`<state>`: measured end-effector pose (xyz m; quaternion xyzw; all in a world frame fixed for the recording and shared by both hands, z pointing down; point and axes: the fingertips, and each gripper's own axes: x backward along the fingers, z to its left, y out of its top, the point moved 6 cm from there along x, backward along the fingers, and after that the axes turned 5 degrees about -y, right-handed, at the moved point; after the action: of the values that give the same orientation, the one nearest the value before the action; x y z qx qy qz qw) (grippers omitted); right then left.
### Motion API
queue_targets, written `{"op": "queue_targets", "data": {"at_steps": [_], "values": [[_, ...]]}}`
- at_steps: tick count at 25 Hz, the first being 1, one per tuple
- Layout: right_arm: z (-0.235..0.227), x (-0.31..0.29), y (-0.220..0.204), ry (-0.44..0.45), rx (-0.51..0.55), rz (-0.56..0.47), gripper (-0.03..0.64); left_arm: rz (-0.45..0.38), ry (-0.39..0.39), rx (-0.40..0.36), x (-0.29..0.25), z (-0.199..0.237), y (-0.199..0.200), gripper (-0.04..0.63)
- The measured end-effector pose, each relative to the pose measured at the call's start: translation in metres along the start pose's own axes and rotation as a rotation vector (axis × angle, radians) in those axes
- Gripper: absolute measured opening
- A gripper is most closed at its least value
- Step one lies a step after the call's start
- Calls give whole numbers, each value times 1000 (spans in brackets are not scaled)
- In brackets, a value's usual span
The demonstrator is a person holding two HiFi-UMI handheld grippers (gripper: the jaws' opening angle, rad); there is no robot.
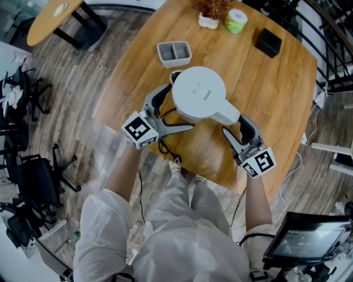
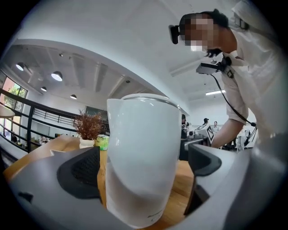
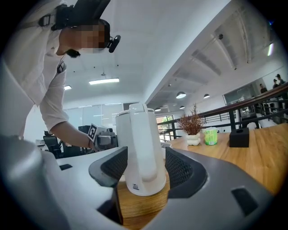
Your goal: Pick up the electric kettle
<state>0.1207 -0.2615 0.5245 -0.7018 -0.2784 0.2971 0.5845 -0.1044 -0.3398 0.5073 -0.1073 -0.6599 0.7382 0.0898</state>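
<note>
**White electric kettle on the bench, both hand-held grippers released around it**

The electric kettle [image 1: 198,99] stands upright at the centre of the head view, on the wooden bench [image 1: 276,93] near its lower edge. The left hand-held gripper [image 1: 181,106] reaches in from the lower left; its jaws are spread with the kettle body [image 2: 144,152] between them, and a strip of bench shows on each side between pad and wall. The right hand-held gripper [image 1: 234,125] comes in from the lower right with its jaws also apart; they flank the kettle handle [image 3: 141,139], and the pads are close beside it but not pressing. Toward the top of the frame sit a grey two-compartment tray [image 1: 174,53], a dried plant in a white pot [image 1: 209,14], a green roll [image 1: 236,20] and a black box [image 1: 268,42], all well apart from the kettle.
</note>
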Motion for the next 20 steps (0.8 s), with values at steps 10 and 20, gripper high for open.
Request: {"op": "queue_targets", "data": {"at_steps": [10,20], "values": [[-1,-29,2,20,69,-28,244,-52,-48,-53,-16,9,13,586],[-5,-38,0,68,126,-3,191,-40,-113,-36,-23,12,2,586]]}}
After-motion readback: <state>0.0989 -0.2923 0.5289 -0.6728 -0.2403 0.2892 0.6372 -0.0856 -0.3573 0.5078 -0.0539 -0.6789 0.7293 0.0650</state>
